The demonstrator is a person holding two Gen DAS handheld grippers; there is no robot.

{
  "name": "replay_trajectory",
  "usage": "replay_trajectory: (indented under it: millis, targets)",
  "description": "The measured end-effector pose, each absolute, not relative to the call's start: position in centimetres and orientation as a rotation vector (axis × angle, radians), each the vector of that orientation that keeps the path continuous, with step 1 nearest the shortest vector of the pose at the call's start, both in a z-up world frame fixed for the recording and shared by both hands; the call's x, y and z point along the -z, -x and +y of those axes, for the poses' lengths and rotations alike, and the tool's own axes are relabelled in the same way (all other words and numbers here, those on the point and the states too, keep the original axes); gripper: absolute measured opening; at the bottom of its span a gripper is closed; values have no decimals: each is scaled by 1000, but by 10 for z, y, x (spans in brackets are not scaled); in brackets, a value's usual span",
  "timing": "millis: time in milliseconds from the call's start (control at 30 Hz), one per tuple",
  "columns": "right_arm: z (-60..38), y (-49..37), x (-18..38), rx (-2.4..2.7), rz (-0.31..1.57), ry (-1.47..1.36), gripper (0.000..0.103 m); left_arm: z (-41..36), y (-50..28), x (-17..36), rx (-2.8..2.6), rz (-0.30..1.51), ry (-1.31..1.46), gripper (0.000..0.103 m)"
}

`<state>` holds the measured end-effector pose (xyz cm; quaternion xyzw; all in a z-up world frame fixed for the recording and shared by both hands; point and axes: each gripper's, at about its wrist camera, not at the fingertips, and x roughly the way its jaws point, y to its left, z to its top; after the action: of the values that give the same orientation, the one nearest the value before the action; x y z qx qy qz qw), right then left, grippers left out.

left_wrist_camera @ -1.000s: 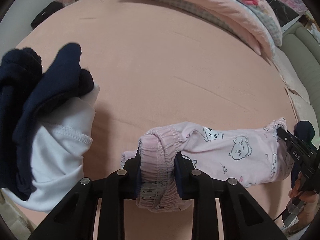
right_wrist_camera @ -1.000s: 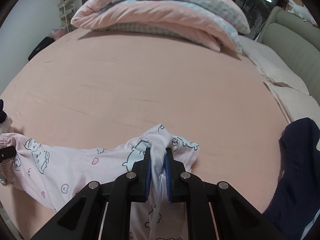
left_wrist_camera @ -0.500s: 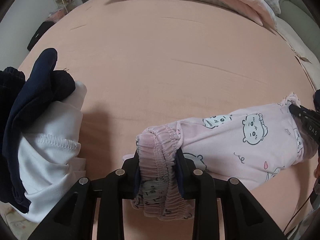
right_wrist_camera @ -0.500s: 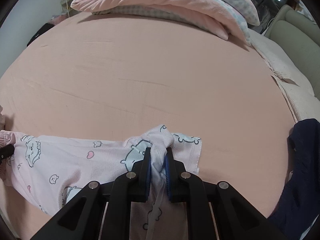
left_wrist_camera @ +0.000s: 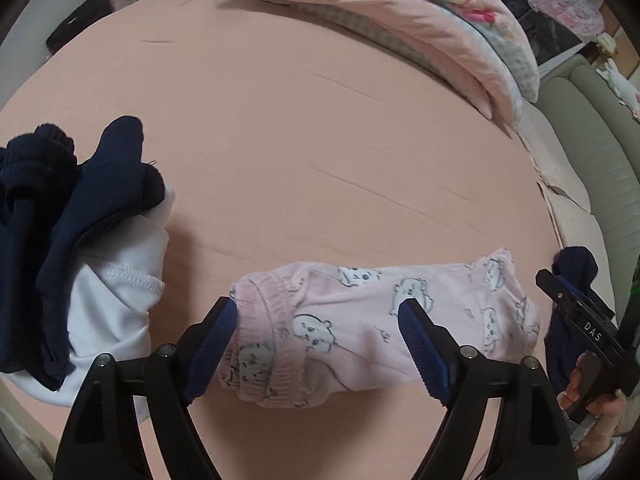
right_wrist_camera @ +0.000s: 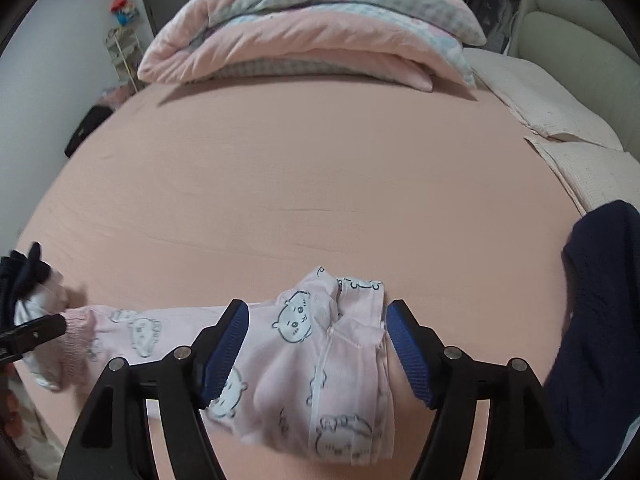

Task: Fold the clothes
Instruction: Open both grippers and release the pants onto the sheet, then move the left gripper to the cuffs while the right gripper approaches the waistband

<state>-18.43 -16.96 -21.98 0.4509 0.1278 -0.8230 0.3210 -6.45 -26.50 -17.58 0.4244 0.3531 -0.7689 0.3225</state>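
Pink pants (left_wrist_camera: pixel 360 320) printed with little bears lie folded in a long strip on the peach bed sheet (left_wrist_camera: pixel 300 140). My left gripper (left_wrist_camera: pixel 316 312) hovers over the elastic waistband end, its jaws opening. The waistband lies loose between the blue pads (left_wrist_camera: pixel 212 340). My right gripper (right_wrist_camera: pixel 316 308) is over the other end of the pants (right_wrist_camera: pixel 320 360), jaws also opening, with the cloth slack between its pads (right_wrist_camera: pixel 408 352). In the left wrist view the right gripper (left_wrist_camera: pixel 576 316) shows at the right edge, held by a hand. The left gripper's finger (right_wrist_camera: pixel 36 332) shows at the far left of the right wrist view.
A heap of navy and white clothes (left_wrist_camera: pixel 80 240) lies to the left of the pants. A navy garment (right_wrist_camera: pixel 600 320) lies to their right. Folded quilts (right_wrist_camera: pixel 312 32) are stacked at the far end of the bed, with cream pillows (right_wrist_camera: pixel 560 120) and a padded headboard to the right.
Both grippers have opened and let go of the pants, which now lie on the sheet. Both have pulled up and back a little.
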Motion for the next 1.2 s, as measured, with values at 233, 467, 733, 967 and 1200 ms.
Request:
replay_trajectory:
  millis: [233, 467, 733, 967, 1200]
  targets:
    - [-152, 174, 210, 2190, 377, -1186, 71, -261, 58, 168, 2062, 878, -1113, 82]
    - [-136, 161, 213, 2190, 370, -1220, 71, -257, 69, 175, 2086, 791, -1150, 83]
    - [-119, 148, 234, 2191, 327, -1294, 71, -244, 58, 193, 2103, 715, -1223, 83]
    - [-109, 146, 257, 2203, 322, -1358, 71, -245, 54, 219, 2071, 714, -1259, 83]
    - [-104, 151, 275, 2195, 303, -1387, 71, -253, 50, 240, 2057, 776, -1242, 83]
